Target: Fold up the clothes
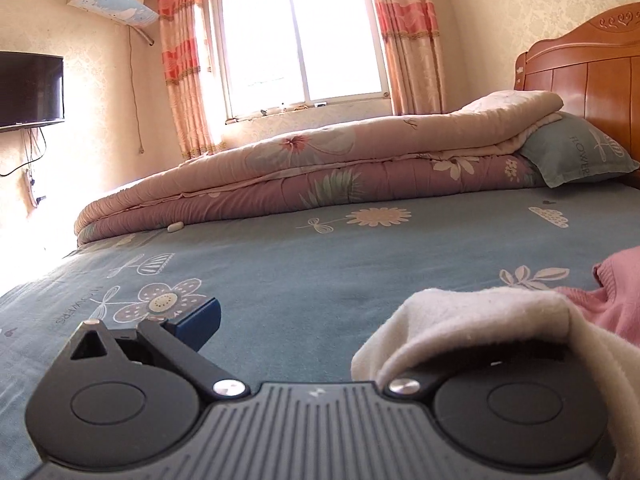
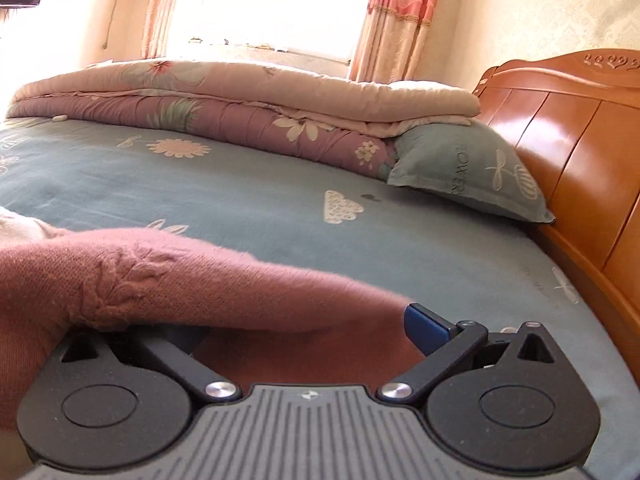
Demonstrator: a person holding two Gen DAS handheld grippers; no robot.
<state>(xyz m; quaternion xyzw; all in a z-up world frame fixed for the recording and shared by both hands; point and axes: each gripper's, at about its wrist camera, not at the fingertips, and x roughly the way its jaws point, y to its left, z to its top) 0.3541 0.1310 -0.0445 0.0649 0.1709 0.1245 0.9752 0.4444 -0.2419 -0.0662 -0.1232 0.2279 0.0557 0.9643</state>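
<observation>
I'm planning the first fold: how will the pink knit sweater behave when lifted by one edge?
Probably floppy: the pink knit sweater already drapes limply over the right gripper. Its fuzzy, textured knit should grip rather than slip. It looks thick, so the fold may stay puffy on the bed sheet.

Blue floral bed (image 1: 320, 264), quilt (image 1: 304, 176), pillow (image 1: 576, 152), pink sweater (image 2: 192, 284)

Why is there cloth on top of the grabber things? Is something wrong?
A bit odd, yes. A white cloth is draped over one finger of the left gripper, and the pink sweater covers a finger of the right gripper. Both grippers look open, so the clothes are lying on them, not pinched. Nothing looks torn or spilled.
</observation>
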